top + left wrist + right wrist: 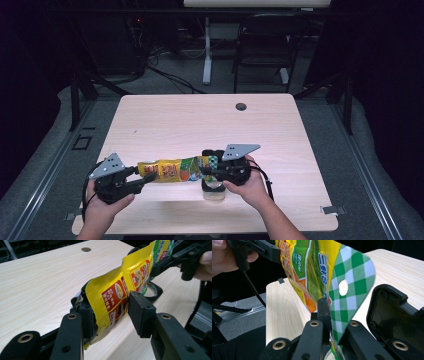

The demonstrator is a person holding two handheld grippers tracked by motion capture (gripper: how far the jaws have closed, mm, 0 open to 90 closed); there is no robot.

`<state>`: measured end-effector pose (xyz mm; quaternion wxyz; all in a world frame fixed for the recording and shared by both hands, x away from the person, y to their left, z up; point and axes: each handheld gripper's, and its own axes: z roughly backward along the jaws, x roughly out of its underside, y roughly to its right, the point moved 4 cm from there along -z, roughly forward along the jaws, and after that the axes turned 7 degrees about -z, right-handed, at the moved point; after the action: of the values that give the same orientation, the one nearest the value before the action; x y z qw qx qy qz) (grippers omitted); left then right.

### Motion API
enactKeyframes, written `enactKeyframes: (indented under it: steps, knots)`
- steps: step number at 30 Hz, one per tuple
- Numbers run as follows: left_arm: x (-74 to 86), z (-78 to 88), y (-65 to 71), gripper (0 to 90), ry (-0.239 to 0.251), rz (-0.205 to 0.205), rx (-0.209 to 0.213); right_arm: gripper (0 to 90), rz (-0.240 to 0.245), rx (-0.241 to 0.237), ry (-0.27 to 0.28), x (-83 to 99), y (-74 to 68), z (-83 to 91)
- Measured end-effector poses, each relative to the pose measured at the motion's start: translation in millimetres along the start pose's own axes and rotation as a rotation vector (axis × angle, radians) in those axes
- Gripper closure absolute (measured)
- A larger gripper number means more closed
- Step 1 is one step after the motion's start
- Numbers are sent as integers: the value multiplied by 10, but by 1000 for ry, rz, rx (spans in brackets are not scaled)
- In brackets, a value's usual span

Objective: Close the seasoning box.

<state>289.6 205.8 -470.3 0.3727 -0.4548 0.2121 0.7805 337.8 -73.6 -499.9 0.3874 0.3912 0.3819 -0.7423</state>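
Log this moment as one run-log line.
left gripper: open around packet end | right gripper: shut on snack packet | packet: held above table

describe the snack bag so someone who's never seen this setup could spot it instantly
Start at the light wooden table and look to its near edge, between the person's two hands. The snack bag is stretched level there: the right claw pinches its green-and-white checked end, and the left claw straddles its yellow end. It is the one bright, printed thing among black tools and a black-lidded container.
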Motion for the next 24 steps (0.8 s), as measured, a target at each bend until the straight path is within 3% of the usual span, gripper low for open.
enactKeyframes:
  steps: [13,24]
  knots:
    - [-70,10,14,608,3,-1,1,895,-6,0,6,36,5,-7]
    - [-92,11,36,629,42,-4,9,892,-15,-10,14,55,16,1]
